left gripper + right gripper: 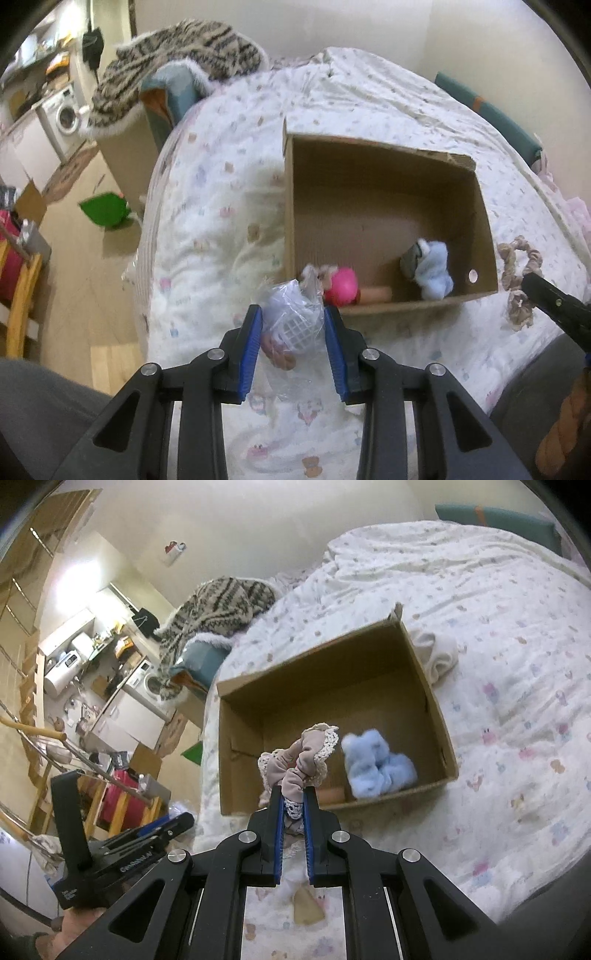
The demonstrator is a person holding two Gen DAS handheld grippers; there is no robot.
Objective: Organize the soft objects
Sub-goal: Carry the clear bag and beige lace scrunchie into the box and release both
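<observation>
My left gripper (pixel 293 308) is shut on a clear plastic bag (pixel 295 325) that holds a white mesh piece and something pinkish. It hangs just short of the near-left corner of an open cardboard box (pixel 369 192) on the bed. In the box lie a pink ball toy (pixel 341 286) and a fluffy light-blue piece (pixel 434 273) (pixel 373 764). My right gripper (pixel 293 792) is shut on a beige lace-edged scrunchie (pixel 310 753), held above the near rim of the box (pixel 332 686). The left wrist view shows that scrunchie (pixel 517 266) beside the box's right wall.
A striped knit blanket (pixel 177 48) is heaped at the bed's far left corner. A rolled white cloth (pixel 437 653) lies by the box's far right side. Left of the bed are bare floor, a green item (pixel 105 210) and a wooden chair (pixel 22 288).
</observation>
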